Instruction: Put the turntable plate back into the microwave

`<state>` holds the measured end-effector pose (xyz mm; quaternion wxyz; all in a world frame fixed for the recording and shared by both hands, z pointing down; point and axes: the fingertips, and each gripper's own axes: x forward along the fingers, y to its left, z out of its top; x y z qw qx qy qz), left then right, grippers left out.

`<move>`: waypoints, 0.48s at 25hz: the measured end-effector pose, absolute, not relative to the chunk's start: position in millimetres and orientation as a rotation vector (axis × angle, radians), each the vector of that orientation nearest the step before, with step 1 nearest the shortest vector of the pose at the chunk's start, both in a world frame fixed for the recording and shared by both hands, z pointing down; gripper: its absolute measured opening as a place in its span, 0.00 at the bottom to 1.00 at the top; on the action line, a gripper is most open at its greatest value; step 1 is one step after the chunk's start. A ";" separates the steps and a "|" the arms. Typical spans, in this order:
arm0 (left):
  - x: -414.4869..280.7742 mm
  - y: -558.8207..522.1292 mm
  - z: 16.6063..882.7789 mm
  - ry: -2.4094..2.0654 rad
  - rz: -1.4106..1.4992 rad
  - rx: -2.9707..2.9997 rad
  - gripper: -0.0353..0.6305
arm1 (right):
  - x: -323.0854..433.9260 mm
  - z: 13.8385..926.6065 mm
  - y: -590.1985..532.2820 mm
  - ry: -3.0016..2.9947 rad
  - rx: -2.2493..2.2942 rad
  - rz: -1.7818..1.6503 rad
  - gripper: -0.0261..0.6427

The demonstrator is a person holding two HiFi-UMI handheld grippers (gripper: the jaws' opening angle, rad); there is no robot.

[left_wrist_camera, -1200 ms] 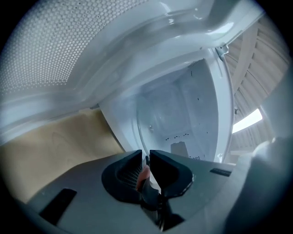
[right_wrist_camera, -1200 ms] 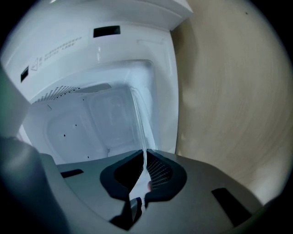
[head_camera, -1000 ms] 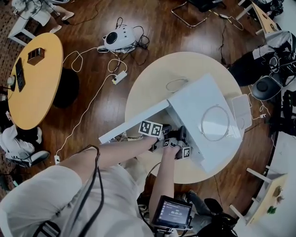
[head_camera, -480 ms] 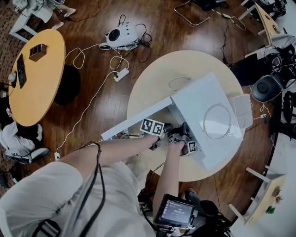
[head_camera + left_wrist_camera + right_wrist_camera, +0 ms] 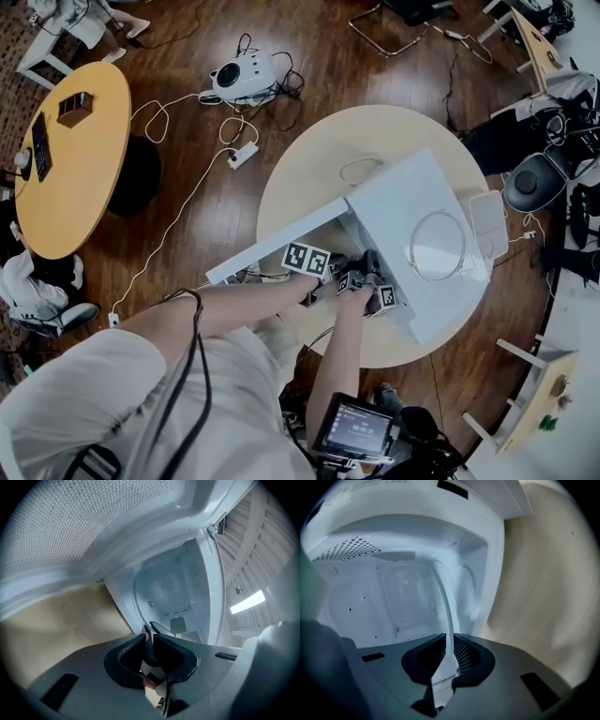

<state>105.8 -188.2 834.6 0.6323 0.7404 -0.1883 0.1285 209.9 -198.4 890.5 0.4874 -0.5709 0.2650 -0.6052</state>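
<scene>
1. Two grippers are at the mouth of the microwave (image 5: 412,206), which sits on a round table (image 5: 319,159) with its door (image 5: 272,248) swung wide to the left.
2. Between them they carry the glass plate (image 5: 446,603). It is partly inside the white cavity, and its near rim is at the opening.
3. The right gripper (image 5: 451,641) has its jaws pressed together on the plate's thin edge. From that gripper's view the glass runs edge-on, straight from the pads into the oven.
4. The left gripper (image 5: 151,632) has its jaws almost together and looks clamped on the near rim. From its view the plate appears as a pale, see-through disc against the back wall.
5. In the head view the plate is hidden by the microwave's top and by the two grippers, left (image 5: 323,274) and right (image 5: 366,272).
6. The step in hand looks like the insertion itself: the plate is past the door frame but not yet set down. No view shows whether it touches the cavity floor or whether it is level.
7. The next move probably calls for easing the plate further in, levelling it and centring it over the hub in the floor. Only then should it be lowered and both grips released.
8. Glass held by its rim can slip or knock the frame, so a slow, even lowering with both sides together would be the safer course.
</scene>
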 end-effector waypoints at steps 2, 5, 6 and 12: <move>106.2 -186.8 835.5 -0.430 0.295 1.695 0.11 | 209.1 889.5 -197.5 0.634 -1.350 -1.465 0.10; 104.0 -185.7 837.3 -0.434 0.302 1.700 0.11 | 211.9 883.9 -198.4 0.623 -1.312 -1.438 0.17; 103.0 -185.4 837.9 -0.435 0.305 1.702 0.11 | 213.0 882.6 -198.6 0.622 -1.307 -1.427 0.20; 100.5 -186.3 840.5 -0.448 0.316 1.710 0.11 | 211.4 874.5 -194.5 0.611 -1.325 -1.424 0.22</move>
